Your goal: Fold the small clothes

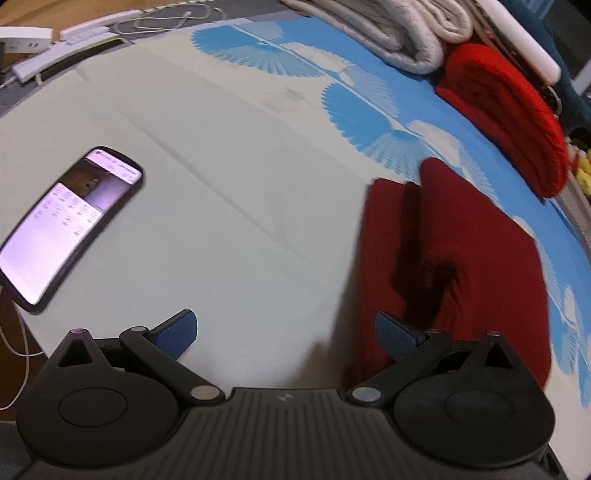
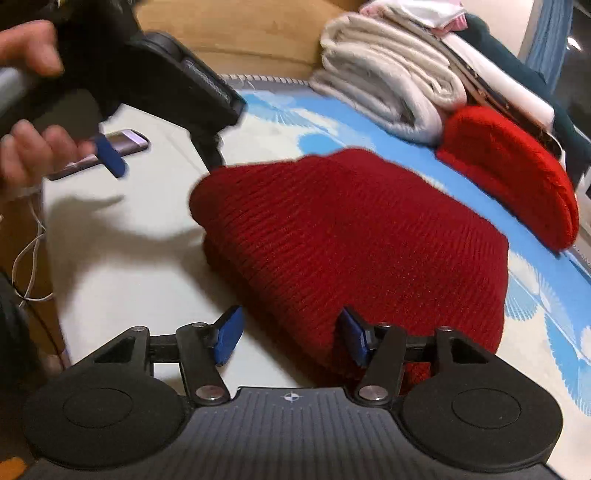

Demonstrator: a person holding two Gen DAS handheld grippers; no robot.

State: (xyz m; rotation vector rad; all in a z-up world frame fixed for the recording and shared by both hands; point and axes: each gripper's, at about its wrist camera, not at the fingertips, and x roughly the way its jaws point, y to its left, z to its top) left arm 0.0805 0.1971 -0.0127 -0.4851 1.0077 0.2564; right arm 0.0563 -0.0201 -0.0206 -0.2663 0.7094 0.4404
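We see the left gripper (image 1: 286,334) with its blue pads spread wide and nothing between them, hanging over the pale part of the bed sheet (image 1: 221,177). Its right-hand pad sits in front of the near edge of the dark red knit garment (image 1: 454,266), though we cannot tell whether it touches the wool. The right gripper (image 2: 291,334) is also spread wide and empty; its right pad overlaps the near hem of the same garment (image 2: 354,240), its left pad over bare sheet.

The garment lies folded on the sheet, partly on the blue fan print (image 2: 532,291). Beyond it, at the far right, a brighter red knit piece (image 2: 513,170) lies beside a stack of folded pale blankets (image 2: 388,88); both are well apart from the grippers.

To the left a lit phone (image 1: 66,225) rests on the sheet, with a white cable (image 1: 14,347) trailing at the edge; its screen is too blurred to read. At the far left are white power strips (image 1: 85,29).

The right wrist view alone shows the left gripper from outside (image 2: 110,155), held in a hand (image 2: 33,110), blurred and cut off by the frame, partly hiding the phone (image 2: 122,144). Only this view shows the garment's ribbed knit clearly; in the left view it is dark and shadowed.
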